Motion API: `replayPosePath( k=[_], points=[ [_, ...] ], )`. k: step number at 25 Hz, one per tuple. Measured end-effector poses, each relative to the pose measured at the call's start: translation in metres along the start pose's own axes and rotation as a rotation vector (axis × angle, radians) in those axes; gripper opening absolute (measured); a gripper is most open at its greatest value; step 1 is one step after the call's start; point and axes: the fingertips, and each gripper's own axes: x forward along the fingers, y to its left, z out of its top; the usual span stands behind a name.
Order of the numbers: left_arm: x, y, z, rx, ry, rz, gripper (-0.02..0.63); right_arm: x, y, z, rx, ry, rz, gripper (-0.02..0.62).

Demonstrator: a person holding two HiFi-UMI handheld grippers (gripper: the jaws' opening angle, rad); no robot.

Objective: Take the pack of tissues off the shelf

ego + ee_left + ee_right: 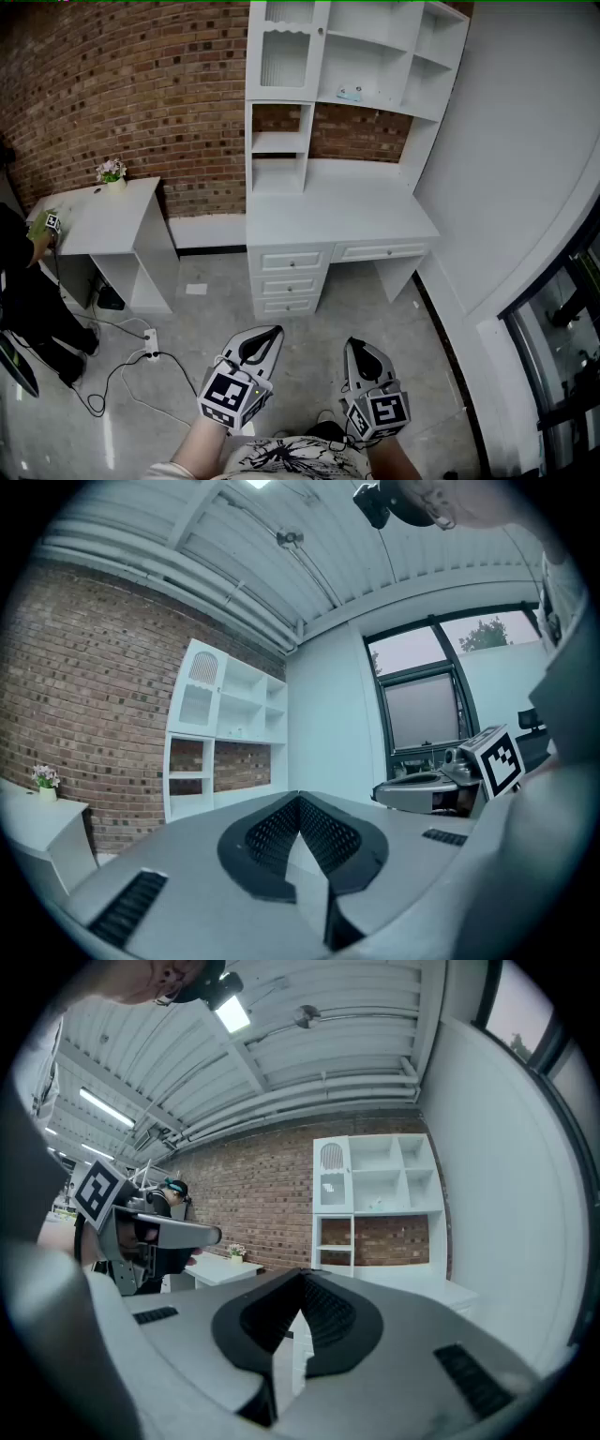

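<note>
The small pale pack of tissues (350, 93) lies on a middle shelf of the white shelf unit (375, 56) that stands on the white desk (337, 211) against the brick wall. It also shows far off in the right gripper view as the pack (378, 1204). Both grippers hang low near the person's body, well short of the desk. The left gripper (272, 330) has its jaws together with nothing between them, tips meeting at the left gripper (300, 797). The right gripper (354, 343) is shut and empty too, seen as the right gripper (302, 1272).
Desk drawers (291, 279) face me. A white side table (112, 216) with a small flower pot (111, 173) stands at left, and a person (23, 281) is beside it. A power strip with cables (150, 345) lies on the floor. A wall and window run along the right.
</note>
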Motion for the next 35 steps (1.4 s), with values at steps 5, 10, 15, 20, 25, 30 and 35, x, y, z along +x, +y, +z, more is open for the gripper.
replayPosePath(
  k=[5, 10, 15, 20, 25, 30, 35],
  points=[
    [0.001, 0.003, 0.004, 0.017, -0.004, 0.002, 0.015, 0.003, -0.001, -0.004, 0.002, 0.008, 0.002, 0.006],
    [0.004, 0.009, -0.003, 0.013, -0.004, 0.013, 0.015, 0.008, -0.004, -0.008, 0.002, 0.012, -0.001, 0.006],
    [0.013, 0.010, -0.010, -0.007, 0.008, 0.014, 0.015, 0.013, -0.012, -0.013, 0.004, 0.018, -0.007, 0.006],
    [0.041, 0.007, -0.012, 0.000, 0.012, 0.015, 0.015, 0.024, -0.039, -0.019, 0.018, 0.029, -0.008, 0.006],
    [0.078, 0.005, -0.013, -0.007, 0.035, 0.031, 0.015, 0.043, -0.074, -0.021, 0.019, 0.034, 0.012, 0.006],
    [0.123, 0.002, -0.002, -0.004, 0.032, 0.045, 0.015, 0.067, -0.120, -0.012, 0.021, 0.030, 0.033, 0.006],
    [0.172, -0.004, 0.013, 0.004, 0.008, 0.071, 0.015, 0.086, -0.173, 0.000, 0.005, -0.002, 0.056, 0.006]
  ],
)
